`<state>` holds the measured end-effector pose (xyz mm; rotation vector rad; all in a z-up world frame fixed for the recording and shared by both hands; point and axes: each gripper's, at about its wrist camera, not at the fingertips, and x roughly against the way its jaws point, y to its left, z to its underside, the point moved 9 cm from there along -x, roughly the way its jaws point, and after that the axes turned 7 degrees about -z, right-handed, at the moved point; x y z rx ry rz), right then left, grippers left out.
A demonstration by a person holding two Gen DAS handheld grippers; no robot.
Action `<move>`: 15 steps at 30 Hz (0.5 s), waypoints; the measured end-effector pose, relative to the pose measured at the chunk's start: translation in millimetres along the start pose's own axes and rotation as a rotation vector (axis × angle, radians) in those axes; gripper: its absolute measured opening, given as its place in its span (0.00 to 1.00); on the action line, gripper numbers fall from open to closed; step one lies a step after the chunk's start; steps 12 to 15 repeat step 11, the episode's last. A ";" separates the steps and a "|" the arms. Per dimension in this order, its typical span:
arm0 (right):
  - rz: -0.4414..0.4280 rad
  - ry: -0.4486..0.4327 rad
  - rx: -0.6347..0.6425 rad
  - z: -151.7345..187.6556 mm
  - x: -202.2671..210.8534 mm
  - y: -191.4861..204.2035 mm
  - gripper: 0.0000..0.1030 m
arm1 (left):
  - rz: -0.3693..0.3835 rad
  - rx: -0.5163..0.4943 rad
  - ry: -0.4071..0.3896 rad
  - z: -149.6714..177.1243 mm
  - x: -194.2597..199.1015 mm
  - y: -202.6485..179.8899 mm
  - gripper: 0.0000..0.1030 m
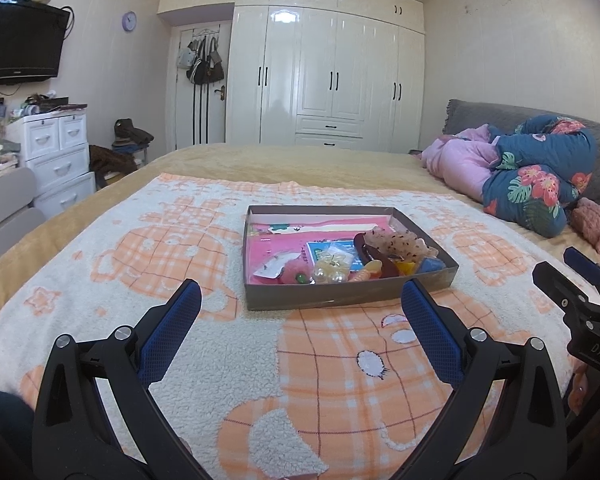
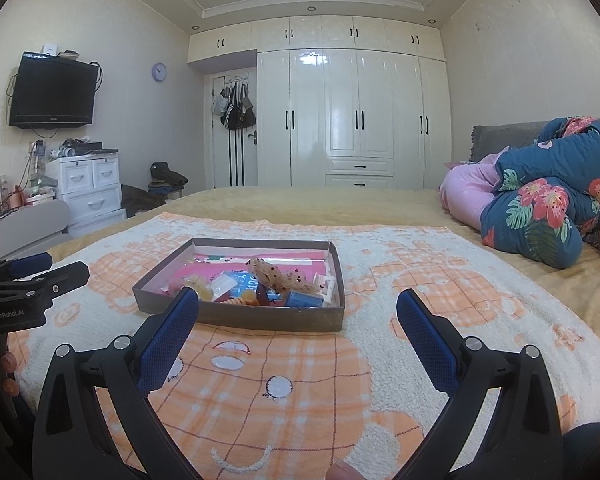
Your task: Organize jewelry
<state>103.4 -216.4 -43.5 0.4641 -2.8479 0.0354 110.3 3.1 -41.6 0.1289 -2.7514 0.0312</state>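
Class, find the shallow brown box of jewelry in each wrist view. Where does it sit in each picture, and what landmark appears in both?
Left wrist view: the box lies on the orange-and-white blanket, right of centre, beyond the open fingers.
Right wrist view: the box lies left of centre, its near left corner hidden behind one finger.
Shared landmark: the white wardrobe on the far wall.

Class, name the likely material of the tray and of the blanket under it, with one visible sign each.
Tray: probably cardboard, matte grey-brown; thin, straight folded walls with a pale inside. Blanket: soft fleece, probably synthetic; nubbly, curly pile.
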 end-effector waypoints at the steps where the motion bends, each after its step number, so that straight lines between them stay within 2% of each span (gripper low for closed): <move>1: 0.002 0.002 -0.003 0.3 -0.1 -0.7 0.94 | -0.003 0.003 0.000 0.1 -0.5 1.7 0.89; 3: 0.004 0.014 -0.016 1.9 -2.5 -3.7 0.94 | -0.009 0.013 0.009 -0.1 -3.2 5.0 0.89; 6: 0.022 0.036 -0.049 2.4 -10.1 -16.5 0.94 | -0.039 0.055 0.064 1.8 -18.5 21.5 0.89; 8: 0.084 0.070 -0.064 0.7 -23.3 -38.8 0.94 | -0.075 0.096 0.127 1.3 -39.5 43.2 0.89; 11: 0.237 0.161 -0.079 -3.5 -60.5 -100.4 0.94 | -0.176 0.126 0.173 -8.2 -73.2 86.8 0.89; 15: 0.237 0.161 -0.079 -3.5 -60.5 -100.4 0.94 | -0.176 0.126 0.173 -8.2 -73.2 86.8 0.89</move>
